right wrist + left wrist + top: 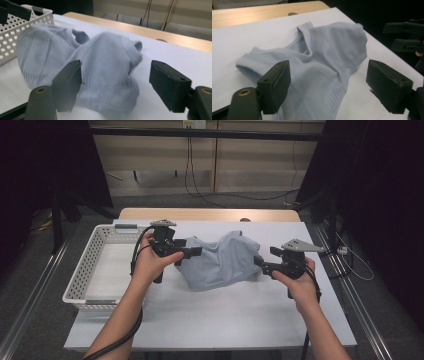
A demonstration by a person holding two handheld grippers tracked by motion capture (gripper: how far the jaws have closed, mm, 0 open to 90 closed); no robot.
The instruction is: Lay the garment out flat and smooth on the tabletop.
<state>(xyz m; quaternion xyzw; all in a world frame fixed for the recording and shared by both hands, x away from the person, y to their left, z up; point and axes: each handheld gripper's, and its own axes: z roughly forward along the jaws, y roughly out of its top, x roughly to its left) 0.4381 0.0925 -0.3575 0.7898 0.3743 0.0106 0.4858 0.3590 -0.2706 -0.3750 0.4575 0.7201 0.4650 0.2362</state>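
Observation:
A pale blue knitted garment lies crumpled in a heap on the white tabletop. My left gripper is at the garment's left end, jaws wide apart and open. In the left gripper view the garment lies between and beyond the jaws, and neither pad presses on it. My right gripper is at the garment's right end, also open. In the right gripper view the ribbed hem of the garment bulges up between the spread jaws without being pinched.
A white perforated basket stands on the left side of the table, close to my left hand. A bare wooden strip runs along the table's far edge. Dark curtains and metal rails flank both sides.

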